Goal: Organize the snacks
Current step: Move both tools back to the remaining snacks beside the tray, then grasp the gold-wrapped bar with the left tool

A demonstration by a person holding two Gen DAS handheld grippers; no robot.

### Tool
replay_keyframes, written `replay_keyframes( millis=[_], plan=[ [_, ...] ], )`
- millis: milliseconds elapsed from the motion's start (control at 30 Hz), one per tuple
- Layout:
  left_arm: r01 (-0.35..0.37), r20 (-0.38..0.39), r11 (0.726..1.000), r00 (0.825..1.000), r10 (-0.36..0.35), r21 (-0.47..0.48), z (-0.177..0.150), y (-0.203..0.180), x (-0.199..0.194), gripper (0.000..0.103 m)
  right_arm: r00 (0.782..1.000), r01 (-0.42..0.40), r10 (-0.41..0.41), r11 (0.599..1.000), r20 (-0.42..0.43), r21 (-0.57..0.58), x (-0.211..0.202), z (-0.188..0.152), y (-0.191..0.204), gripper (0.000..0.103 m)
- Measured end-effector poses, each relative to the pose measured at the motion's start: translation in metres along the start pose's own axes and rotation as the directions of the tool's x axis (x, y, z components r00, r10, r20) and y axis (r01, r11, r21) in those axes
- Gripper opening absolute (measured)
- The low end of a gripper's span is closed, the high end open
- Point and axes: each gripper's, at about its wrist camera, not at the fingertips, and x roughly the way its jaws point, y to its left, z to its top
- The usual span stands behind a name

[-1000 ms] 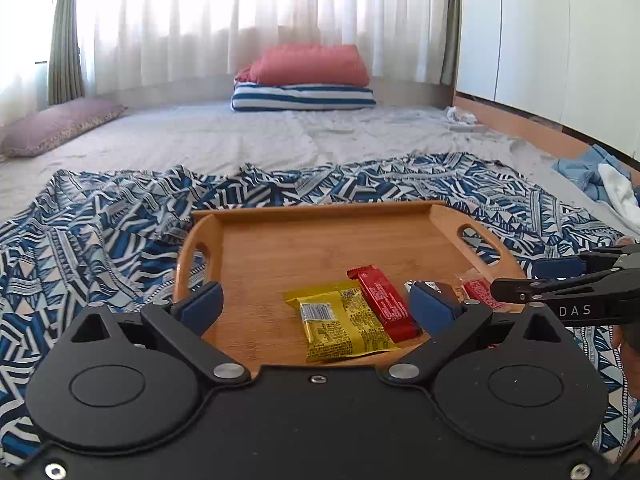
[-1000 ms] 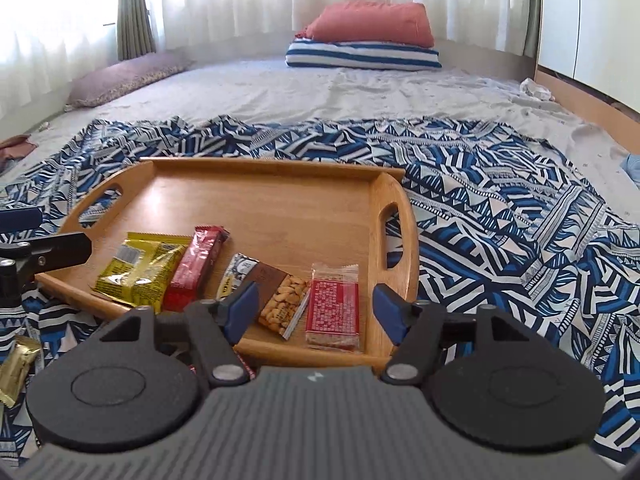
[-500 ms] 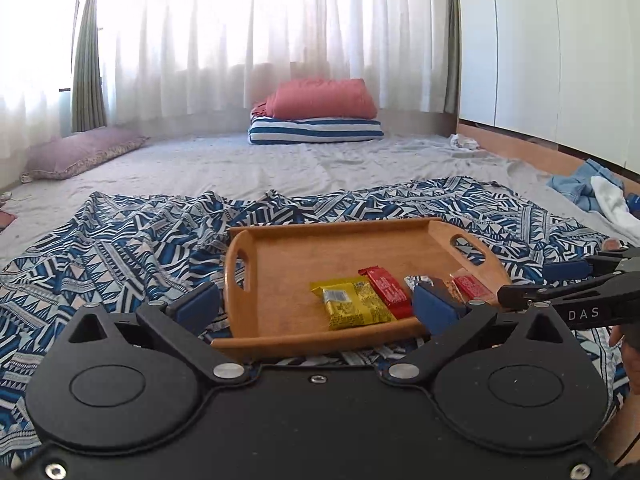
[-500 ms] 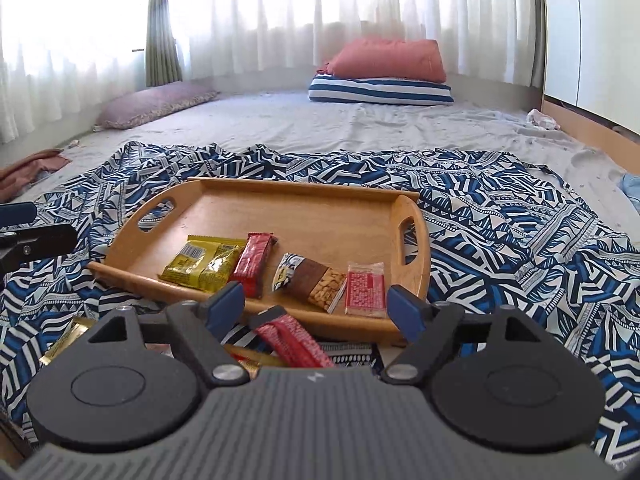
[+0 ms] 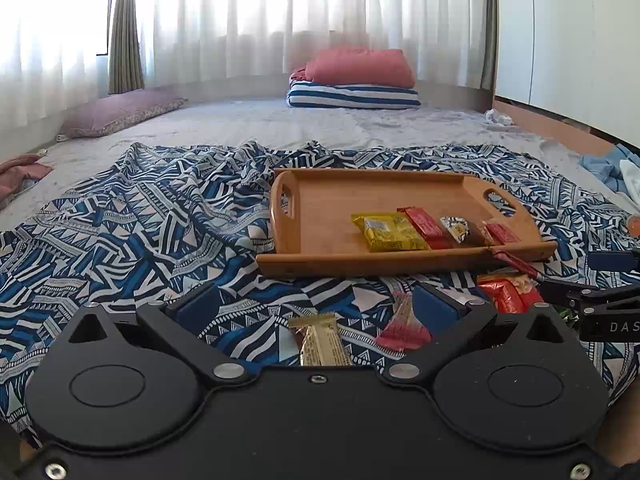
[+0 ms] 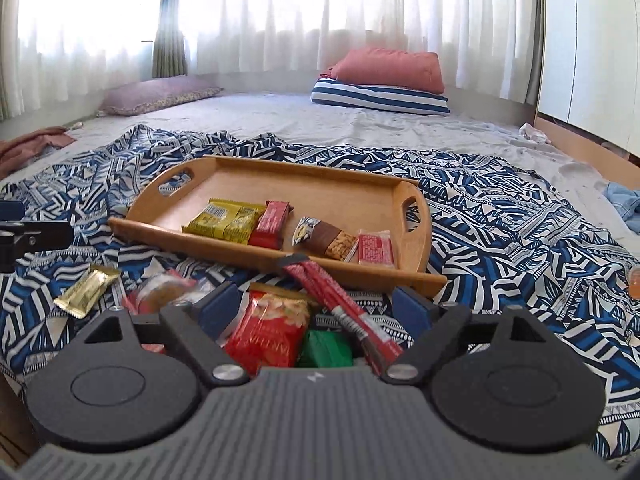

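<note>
A wooden tray [image 5: 320, 266] [image 6: 168, 232] rests on the patterned blanket and holds a yellow pack [image 5: 388, 232], a red bar [image 5: 426, 222], a nut bar [image 6: 324, 238] and a small red packet [image 6: 375, 248]. In front of it lie loose snacks: a gold bar [image 5: 320, 340] [image 6: 86, 290], a pink packet [image 5: 402, 328], a red peanut bag [image 6: 268, 332], a long red stick [image 6: 340, 300] and a green packet [image 6: 326, 350]. My left gripper [image 5: 316, 304] hangs open over the gold bar. The jaws of my right gripper [image 6: 316, 306] are opening above the peanut bag and stick, touching neither.
The blue-white blanket [image 5: 140, 232] covers a grey mattress. Pillows [image 5: 356, 76] lie far back and a purple cushion [image 5: 120, 112] at the left. White cupboards [image 5: 568, 40] line the right wall, with blue clothes [image 5: 612, 168] and an orange object [image 6: 635, 280] below.
Both grippers have drawn back from the tray, which now looks smaller and farther. The loose snacks in front of it have come into view. The right jaws stand wider.
</note>
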Motion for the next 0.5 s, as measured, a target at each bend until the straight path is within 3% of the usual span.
replay_keyframes(
  millis=[133,300,500],
  plan=[
    [-0.005,-0.027,1.000,1.000,0.005,0.005,-0.010,-0.001,0.007,0.100,1.000,-0.001,0.000,1.000,-0.003,-0.013,-0.001,-0.010,0.010,0.092],
    [0.006,-0.066,1.000,0.998,-0.006,-0.001,-0.018,-0.003,0.016,0.083,0.998,0.051,-0.051,0.998,0.026,-0.025,-0.001,-0.021,0.024,0.092],
    [0.006,-0.097,1.000,0.995,-0.006,-0.008,-0.025,-0.004,0.027,0.070,0.996,0.083,-0.082,0.996,0.045,-0.024,0.000,-0.027,0.036,0.092]
  ],
)
